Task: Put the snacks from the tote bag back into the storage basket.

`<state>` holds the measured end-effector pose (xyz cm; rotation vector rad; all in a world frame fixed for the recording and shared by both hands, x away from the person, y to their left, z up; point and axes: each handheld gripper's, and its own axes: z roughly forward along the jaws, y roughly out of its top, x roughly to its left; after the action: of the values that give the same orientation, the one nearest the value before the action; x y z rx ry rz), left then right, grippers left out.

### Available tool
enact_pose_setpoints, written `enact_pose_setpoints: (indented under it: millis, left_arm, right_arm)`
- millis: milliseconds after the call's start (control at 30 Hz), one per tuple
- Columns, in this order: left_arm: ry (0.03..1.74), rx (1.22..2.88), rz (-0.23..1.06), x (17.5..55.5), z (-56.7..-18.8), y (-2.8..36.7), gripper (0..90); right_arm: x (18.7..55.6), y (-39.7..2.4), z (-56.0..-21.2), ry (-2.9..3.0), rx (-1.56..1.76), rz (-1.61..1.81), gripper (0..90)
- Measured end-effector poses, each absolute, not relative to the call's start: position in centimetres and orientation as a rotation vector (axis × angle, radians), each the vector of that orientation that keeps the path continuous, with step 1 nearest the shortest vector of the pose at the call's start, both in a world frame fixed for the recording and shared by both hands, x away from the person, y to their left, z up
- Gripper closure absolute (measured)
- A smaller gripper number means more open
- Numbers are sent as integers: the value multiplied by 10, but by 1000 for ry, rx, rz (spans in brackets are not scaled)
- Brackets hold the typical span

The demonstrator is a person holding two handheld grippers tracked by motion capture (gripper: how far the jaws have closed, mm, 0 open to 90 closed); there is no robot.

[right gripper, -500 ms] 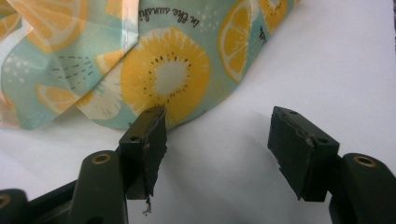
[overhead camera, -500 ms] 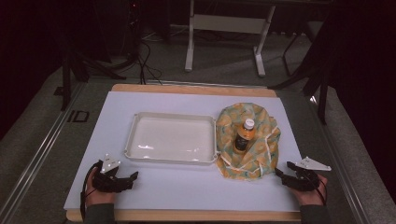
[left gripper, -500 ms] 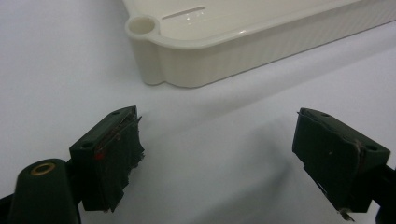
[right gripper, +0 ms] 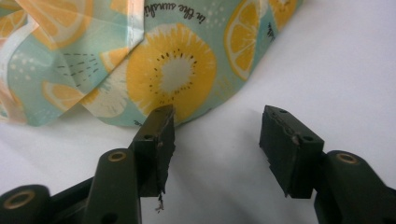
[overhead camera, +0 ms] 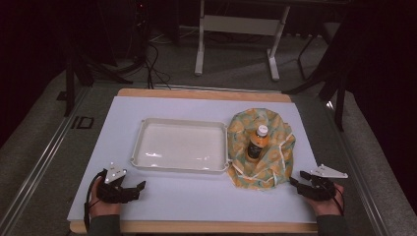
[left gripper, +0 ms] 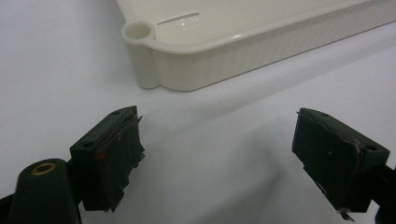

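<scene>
Fruit-print cloth bag (overhead camera: 263, 147) lies open on tabletop (overhead camera: 196, 196), right of white tray (overhead camera: 179, 146) and touching its right edge; orange drink bottle (overhead camera: 257, 142) lies on the cloth, cap pointing away from person. R hand-held gripper (overhead camera: 301, 180) sits low at the bag's near-right edge; in right gripper view its jaws stand roughly half open w/ nothing between, one jaw tip just at the cloth hem (right gripper: 187, 79), not pinching. L hand-held gripper (overhead camera: 135, 189) rests near tray's front-left corner (left gripper: 140, 35), jaws wide apart, empty, bare tabletop between them. Step in hand, as I judge it: R takes hold of bag's near edge. To do well: slide lower jaw flat along tabletop under the hem, catch one layer of cloth only, close fully before lifting. Lift slow, since bottle may roll off the cloth. L could steady bag's tray side or the drawstring (overhead camera: 236, 169). Risk: thin fabric slips from pads if bite too shallow.
</scene>
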<state>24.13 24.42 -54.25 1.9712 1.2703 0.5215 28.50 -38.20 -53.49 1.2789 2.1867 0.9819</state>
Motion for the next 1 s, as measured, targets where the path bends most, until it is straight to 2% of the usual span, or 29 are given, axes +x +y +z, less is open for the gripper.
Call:
enact_pose_setpoints:
  millis: [333,1000]
  left_arm:
    - [1272,1961,517,241,-542,245,164]
    - [1255,1959,512,240,-542,245,174]
  right_arm:
    - [291,-381,-529,2270,1222,934,486]
    - [312,-373,-487,2511,1012,744,517]
